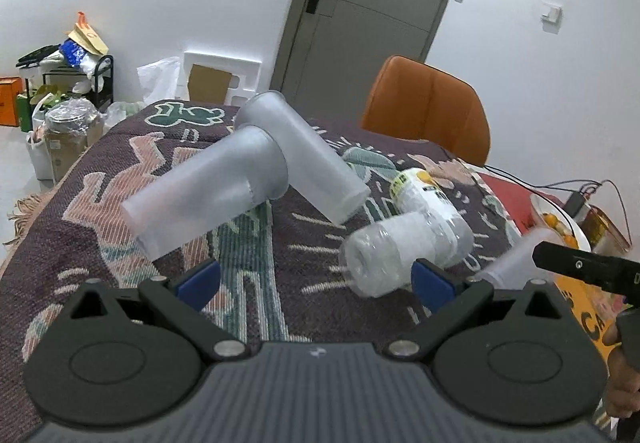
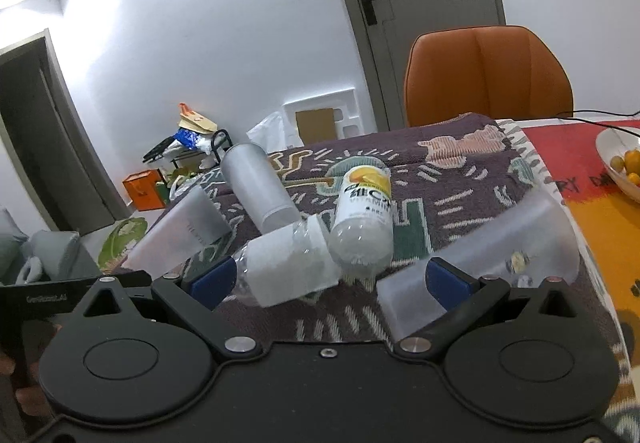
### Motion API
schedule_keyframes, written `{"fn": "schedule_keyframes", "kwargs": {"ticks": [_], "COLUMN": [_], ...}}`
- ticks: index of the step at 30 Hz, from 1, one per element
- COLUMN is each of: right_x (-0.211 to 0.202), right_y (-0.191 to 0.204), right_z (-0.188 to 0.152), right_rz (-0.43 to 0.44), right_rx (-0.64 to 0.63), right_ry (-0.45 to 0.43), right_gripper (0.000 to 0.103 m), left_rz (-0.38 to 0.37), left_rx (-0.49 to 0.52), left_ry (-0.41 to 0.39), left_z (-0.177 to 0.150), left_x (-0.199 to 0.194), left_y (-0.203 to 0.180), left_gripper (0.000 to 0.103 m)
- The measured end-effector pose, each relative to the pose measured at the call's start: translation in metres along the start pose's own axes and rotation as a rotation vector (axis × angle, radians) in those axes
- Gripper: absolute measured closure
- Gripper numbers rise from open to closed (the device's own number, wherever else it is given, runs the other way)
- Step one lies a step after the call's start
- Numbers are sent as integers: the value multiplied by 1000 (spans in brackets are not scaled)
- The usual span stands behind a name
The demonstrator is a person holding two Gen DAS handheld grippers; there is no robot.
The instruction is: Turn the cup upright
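Observation:
Three frosted plastic cups lie on their sides on the patterned blanket (image 1: 100, 183). In the left wrist view one cup (image 1: 204, 195) lies left of centre, a second (image 1: 304, 159) lies behind it, and a third (image 1: 512, 259) lies at the right by the other gripper. My left gripper (image 1: 316, 281) is open and empty, just short of the cups. In the right wrist view my right gripper (image 2: 332, 279) is open and empty; the third cup (image 2: 492, 247) lies by its right finger (image 2: 448, 279). The other cups (image 2: 180, 239) (image 2: 256, 183) lie further left.
Two plastic bottles lie on the blanket: a clear one (image 1: 404, 251) (image 2: 288, 267) and a yellow-labelled one (image 1: 420, 191) (image 2: 364, 219). A bowl of oranges (image 2: 620, 167) stands at the right. An orange chair (image 2: 488, 75) stands behind the table. Clutter sits on the floor at the left.

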State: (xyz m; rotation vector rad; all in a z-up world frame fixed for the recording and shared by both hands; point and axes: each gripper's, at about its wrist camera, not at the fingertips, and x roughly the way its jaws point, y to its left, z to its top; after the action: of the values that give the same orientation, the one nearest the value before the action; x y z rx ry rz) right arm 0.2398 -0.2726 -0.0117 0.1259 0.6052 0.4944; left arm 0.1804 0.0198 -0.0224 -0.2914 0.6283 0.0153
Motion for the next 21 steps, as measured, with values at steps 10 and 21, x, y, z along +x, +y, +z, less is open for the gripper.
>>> {"fn": "schedule_keyframes", "kwargs": {"ticks": [10,21], "right_x": [56,128], "right_y": [-15,-25], "right_z": [34,53], "right_rz": [2,-8], "right_rx": [10,36], "right_ry": [113,251], "right_gripper": [13,26], "left_rz": [56,78], "left_rx": [-115,-195], "left_ry": [43,96], "left_z": [16,20], "left_x": [34,65], "left_y": [17,37], "left_gripper": [2,2]}}
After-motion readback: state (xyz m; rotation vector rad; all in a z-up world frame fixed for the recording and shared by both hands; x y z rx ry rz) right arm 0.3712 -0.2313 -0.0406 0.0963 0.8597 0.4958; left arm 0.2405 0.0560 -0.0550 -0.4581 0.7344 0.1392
